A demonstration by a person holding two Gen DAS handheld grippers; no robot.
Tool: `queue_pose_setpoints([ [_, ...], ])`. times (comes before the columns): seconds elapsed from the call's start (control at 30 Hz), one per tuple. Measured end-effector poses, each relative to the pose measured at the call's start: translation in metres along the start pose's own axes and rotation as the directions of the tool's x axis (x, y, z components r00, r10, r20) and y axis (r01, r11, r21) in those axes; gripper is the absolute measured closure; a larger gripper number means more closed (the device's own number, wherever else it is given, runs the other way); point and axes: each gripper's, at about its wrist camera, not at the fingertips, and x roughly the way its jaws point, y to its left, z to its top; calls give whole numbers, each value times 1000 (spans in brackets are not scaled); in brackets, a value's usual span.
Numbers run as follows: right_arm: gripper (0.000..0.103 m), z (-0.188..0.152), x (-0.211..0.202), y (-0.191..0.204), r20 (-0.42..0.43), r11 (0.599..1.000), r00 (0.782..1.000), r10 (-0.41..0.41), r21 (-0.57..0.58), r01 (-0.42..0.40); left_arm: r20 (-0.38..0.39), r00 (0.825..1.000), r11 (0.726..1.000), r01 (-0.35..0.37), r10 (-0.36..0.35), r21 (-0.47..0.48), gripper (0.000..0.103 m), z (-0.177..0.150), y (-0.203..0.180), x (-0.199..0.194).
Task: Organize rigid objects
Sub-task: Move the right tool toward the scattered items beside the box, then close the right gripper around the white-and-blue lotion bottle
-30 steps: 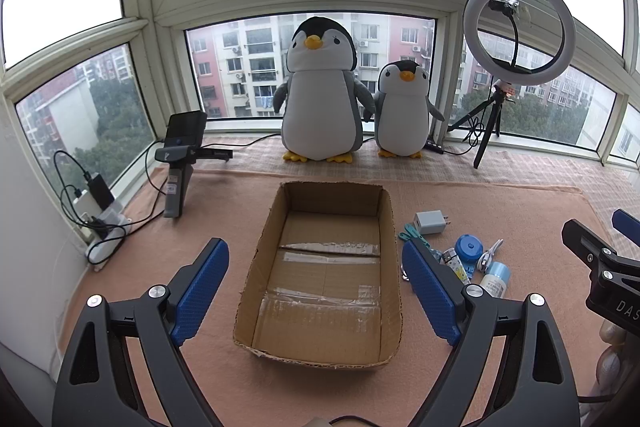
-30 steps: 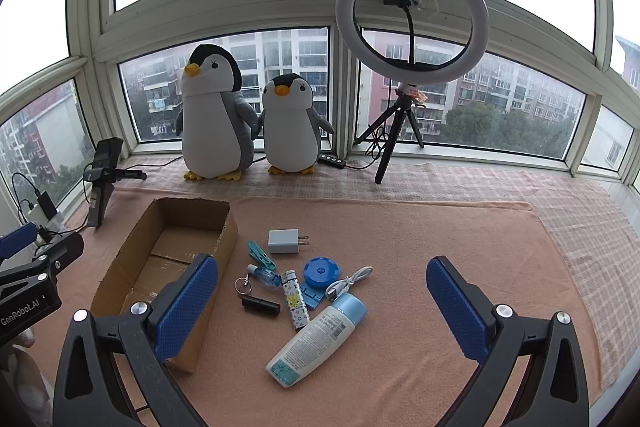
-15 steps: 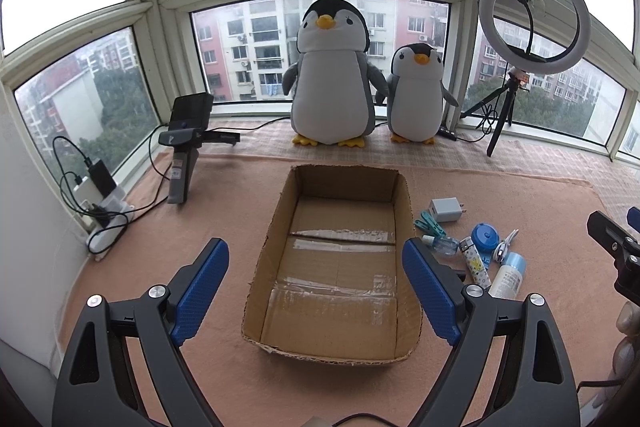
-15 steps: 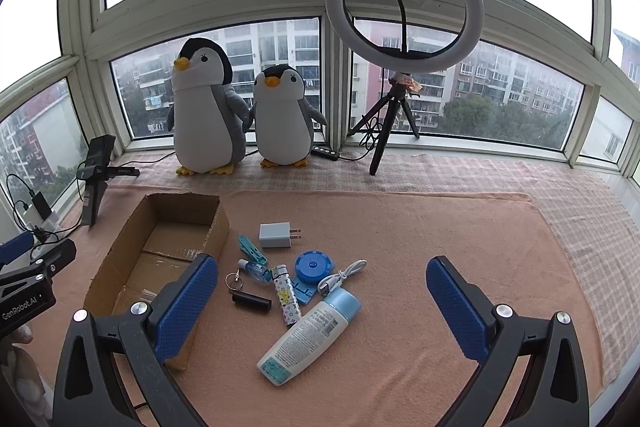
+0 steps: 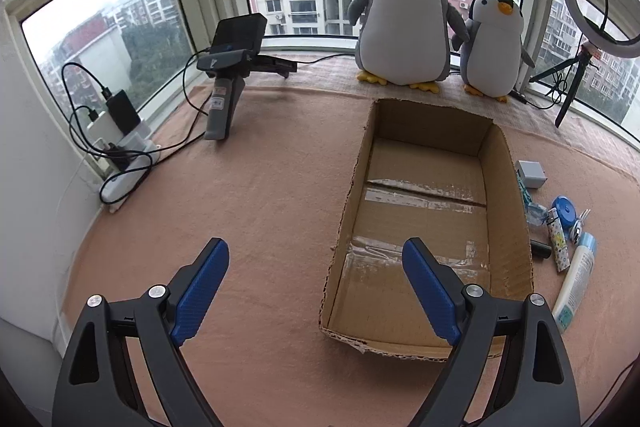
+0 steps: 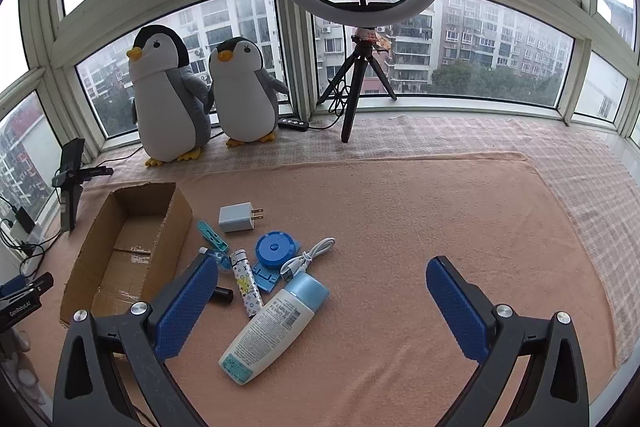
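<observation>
Nothing packed yet: the open brown cardboard box (image 5: 432, 223) lies empty; both the left gripper (image 5: 316, 291) and right gripper (image 6: 320, 303) gape wide, holding nothing; next, judging by position, the right closes on the white blue-capped plastic bottle (image 6: 272, 327).

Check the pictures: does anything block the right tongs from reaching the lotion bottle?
Nothing visible does. The right tongs hang open above the lotion bottle, which lies clear on the blanket; the lighter lies just beside it.

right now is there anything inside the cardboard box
No, the cardboard box shows only its bare taped bottom, and the lotion bottle and the other small items lie outside it on the mat.
</observation>
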Motion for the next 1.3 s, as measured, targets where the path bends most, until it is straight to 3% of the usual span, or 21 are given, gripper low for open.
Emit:
queue_pose_setpoints([
  [0.43, 0, -21, 59, 3, -184, 997, 980, 71, 54, -62, -116, 993, 1000, -12, 11, -12, 23, -12, 6, 55],
  [0.77, 6, -42, 95, 13, -304, 995, 949, 86, 73, -67, -145, 989, 1000, -3, 5, 12, 48, -17, -3, 72],
  [0.9, 8, -47, 104, 19, -326, 997, 943, 64, 51, -50, -154, 988, 1000, 3, 1, 22, 55, -20, -6, 76],
  [1.3, 9, -58, 128, 43, -359, 997, 933, -42, -81, 13, -162, 987, 1000, 15, -12, 21, 56, -24, -8, 84],
])
